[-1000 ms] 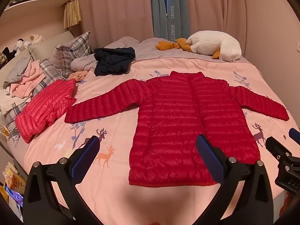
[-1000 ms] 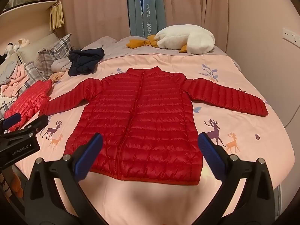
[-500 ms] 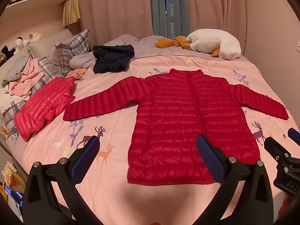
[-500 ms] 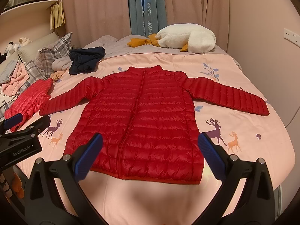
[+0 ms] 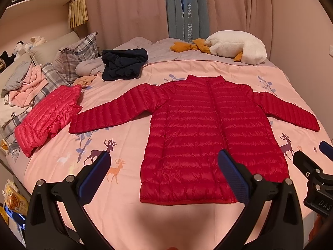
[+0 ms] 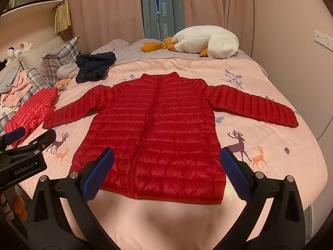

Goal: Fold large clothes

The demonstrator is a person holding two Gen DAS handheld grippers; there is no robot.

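Note:
A red quilted puffer jacket (image 5: 208,133) lies flat and zipped on the pink bedspread, front up, both sleeves spread out to the sides; it also shows in the right wrist view (image 6: 154,135). My left gripper (image 5: 164,173) is open and empty, above the jacket's hem at its left half. My right gripper (image 6: 166,170) is open and empty, above the hem near the middle. The right gripper's tip shows at the left wrist view's right edge (image 5: 312,166), and the left gripper's tip at the right wrist view's left edge (image 6: 27,143).
A folded lighter red puffer jacket (image 5: 47,116) lies at the bed's left. A dark navy garment (image 5: 122,64), plaid pillows (image 5: 77,60), loose clothes (image 5: 25,83) and a white goose plush (image 5: 235,45) sit toward the head and far side. Curtains and walls surround the bed.
Both grippers have shifted slightly back and down toward the jacket's hem; the jacket looks a little farther and lower in view. Nothing on the bed has moved.

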